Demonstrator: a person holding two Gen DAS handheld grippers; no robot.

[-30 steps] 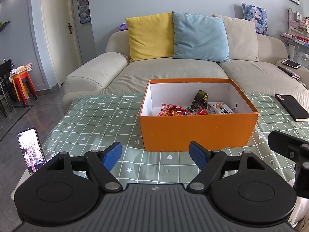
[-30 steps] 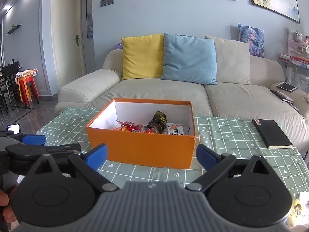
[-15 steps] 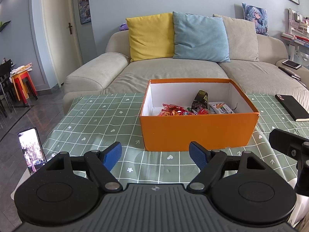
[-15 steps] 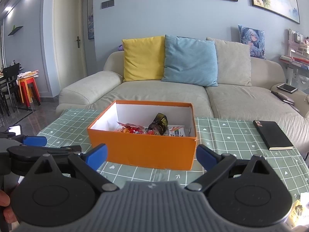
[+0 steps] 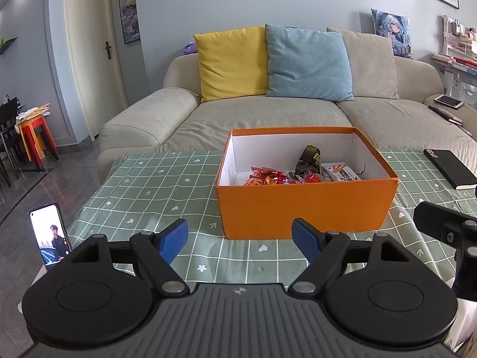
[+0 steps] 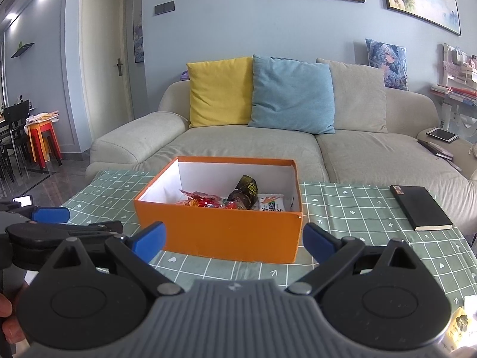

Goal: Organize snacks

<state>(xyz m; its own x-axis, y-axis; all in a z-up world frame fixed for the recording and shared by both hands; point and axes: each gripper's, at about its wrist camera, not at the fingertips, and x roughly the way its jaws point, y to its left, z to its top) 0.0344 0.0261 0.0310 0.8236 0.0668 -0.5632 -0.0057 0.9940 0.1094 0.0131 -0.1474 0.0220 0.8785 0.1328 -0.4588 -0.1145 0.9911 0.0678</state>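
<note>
Nearest the cameras, the left gripper (image 5: 240,237) and the right gripper (image 6: 234,240) are both held above the near edge of the table, jaws spread wide and nothing between the blue fingertips (image 5: 174,240). In the right wrist view the left gripper (image 6: 50,214) appears at the left edge, just beside the right one.

A phone (image 5: 49,237) stands upright at the near left edge of the table, screen lit. At the lower right corner of the right wrist view a pale packet (image 6: 459,326) lies partly out of frame; its contents cannot be told.

The green checked tablecloth (image 5: 155,188) covers the table. On it, ahead of both grippers, sits the open orange box (image 5: 304,205), long axis running left to right, one long side facing the cameras. Inside lie the snacks: red wrappers (image 5: 265,176) toward the left-centre, a dark pouch (image 5: 310,161) standing tilted in the middle, a white packet (image 5: 341,173) lying flat at the right.

A black notebook (image 6: 419,207) lies on the cloth to the right of the box, well apart from it.

Beyond the table stands a beige sofa (image 5: 268,116) with yellow, blue and beige cushions.
</note>
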